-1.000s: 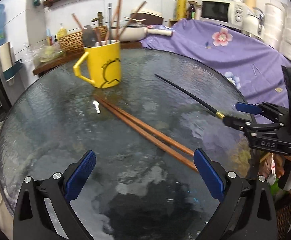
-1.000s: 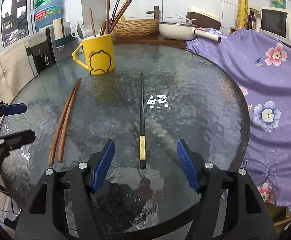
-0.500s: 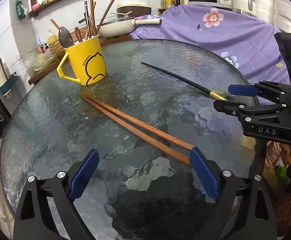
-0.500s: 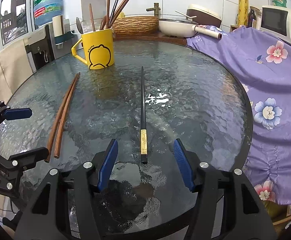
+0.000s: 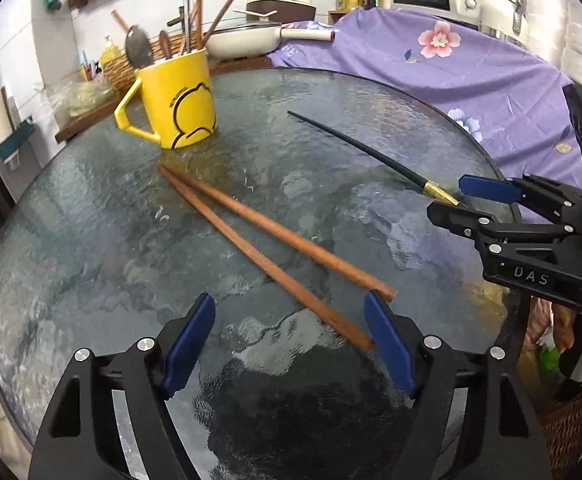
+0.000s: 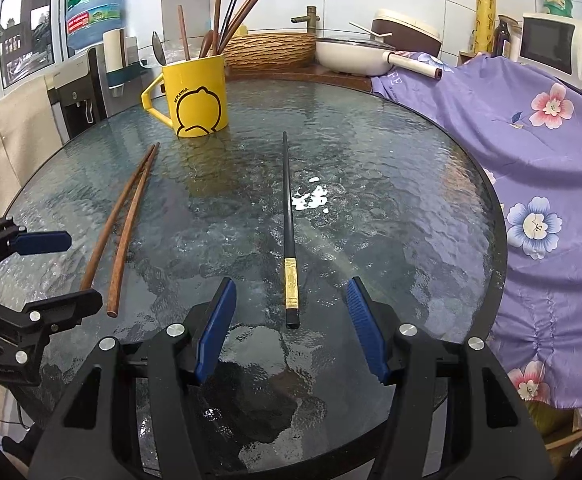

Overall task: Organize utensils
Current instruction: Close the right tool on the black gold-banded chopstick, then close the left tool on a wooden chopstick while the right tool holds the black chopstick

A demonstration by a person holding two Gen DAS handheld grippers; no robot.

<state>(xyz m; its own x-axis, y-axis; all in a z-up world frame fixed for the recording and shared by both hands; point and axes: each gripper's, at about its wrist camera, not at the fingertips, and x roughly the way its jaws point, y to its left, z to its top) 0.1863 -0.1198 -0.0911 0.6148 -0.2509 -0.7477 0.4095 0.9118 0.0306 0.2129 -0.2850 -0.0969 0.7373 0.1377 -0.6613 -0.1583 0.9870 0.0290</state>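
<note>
Chopsticks lie loose on the glass counter [image 6: 431, 184]: the left claw [image 5: 291, 340], unclenched and just narrowing, should probably straddle both brown sticks [image 5: 275, 240] squarely, while the right claw [image 6: 291, 328], released, centres over the black chopstick [image 6: 289, 216], near the yellow mug [image 6: 197, 96].

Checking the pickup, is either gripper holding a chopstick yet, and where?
Neither. The left gripper, jaws closing, brackets the wooden chopsticks; the right gripper brackets the black chopstick.

Yellow mug [image 6: 197, 96], brown chopsticks [image 5: 267, 248], black gold-banded chopstick [image 6: 289, 232], purple floral cloth [image 6: 531, 168]
</note>
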